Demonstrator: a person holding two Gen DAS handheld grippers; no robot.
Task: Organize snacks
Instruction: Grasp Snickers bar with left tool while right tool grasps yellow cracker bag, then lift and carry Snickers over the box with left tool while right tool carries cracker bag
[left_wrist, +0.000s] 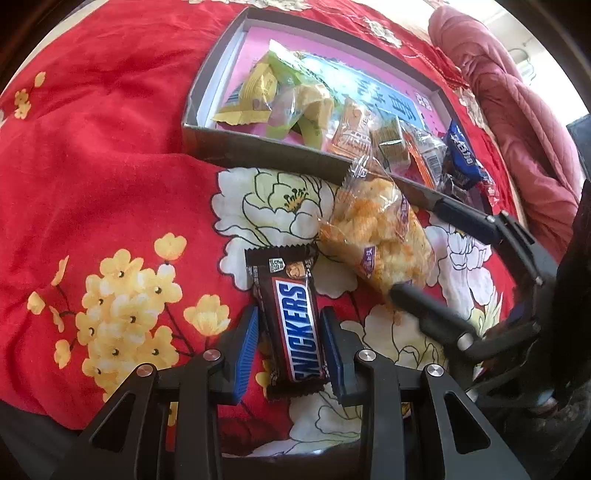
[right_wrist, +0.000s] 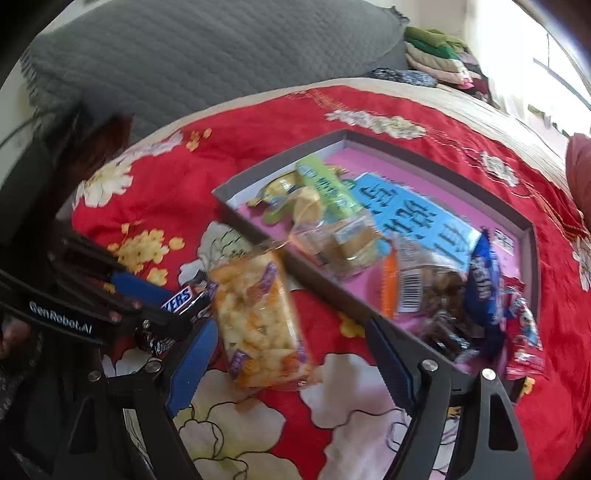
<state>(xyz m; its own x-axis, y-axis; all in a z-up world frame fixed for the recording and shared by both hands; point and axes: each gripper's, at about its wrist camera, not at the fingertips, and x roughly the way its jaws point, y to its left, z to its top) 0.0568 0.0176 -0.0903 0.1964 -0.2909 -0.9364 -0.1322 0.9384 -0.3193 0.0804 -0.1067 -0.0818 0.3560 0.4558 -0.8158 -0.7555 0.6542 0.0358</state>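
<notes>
A Snickers bar (left_wrist: 293, 321) lies on the red flowered bedspread between the blue pads of my left gripper (left_wrist: 291, 352), whose jaws stand close on both sides of it. A clear bag of orange puffed snacks (left_wrist: 376, 236) lies just beyond, against the box. My right gripper (right_wrist: 291, 354) is open, its jaws wide around the near end of that bag (right_wrist: 258, 321). The grey box (left_wrist: 258, 151) with a pink floor holds several wrapped snacks, among them a blue Oreo pack (left_wrist: 461, 155). The Snickers bar also shows in the right wrist view (right_wrist: 184, 299).
The box's near wall (right_wrist: 321, 288) runs just behind the puff bag. A red snack pack (right_wrist: 524, 339) hangs over the box's right corner. A pink quilt (left_wrist: 517, 110) lies to the right, a grey quilted pillow (right_wrist: 184, 55) behind, folded clothes (right_wrist: 443, 59) at the back.
</notes>
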